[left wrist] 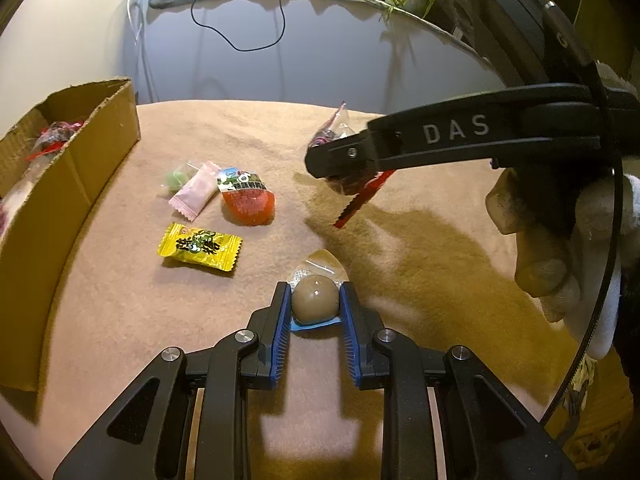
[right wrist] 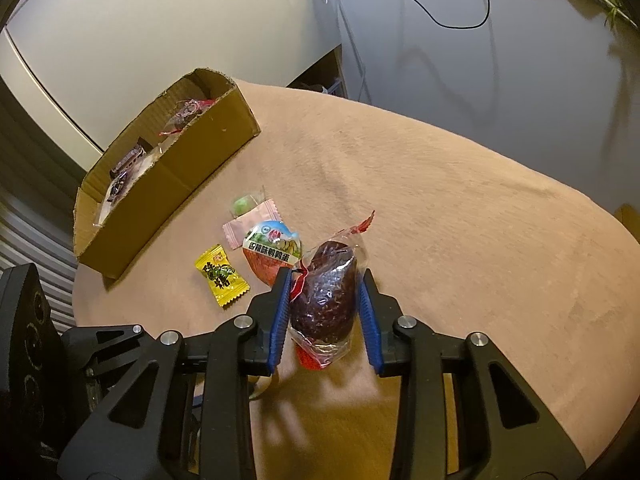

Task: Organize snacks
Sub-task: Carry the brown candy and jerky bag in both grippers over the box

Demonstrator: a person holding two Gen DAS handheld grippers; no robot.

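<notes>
Down near the front of the table (left wrist: 400,240), the left gripper (left wrist: 315,300) is pinching a brown egg-shaped snack (left wrist: 314,294) in clear wrap, its blue pads (left wrist: 282,320) pressing both sides while the snack is sitting on the tan cloth. Up to the right, the right gripper (right wrist: 323,300) is clamping a dark reddish snack (right wrist: 325,296) in a clear packet with red ends, holding it above the table. Farther left, a yellow candy (left wrist: 199,246), an orange egg pack (left wrist: 247,197), a pink wrapper (left wrist: 195,190) and a green sweet (left wrist: 176,178) are lying close together. At the far left, a cardboard box (left wrist: 72,168) is holding several wrapped snacks.
</notes>
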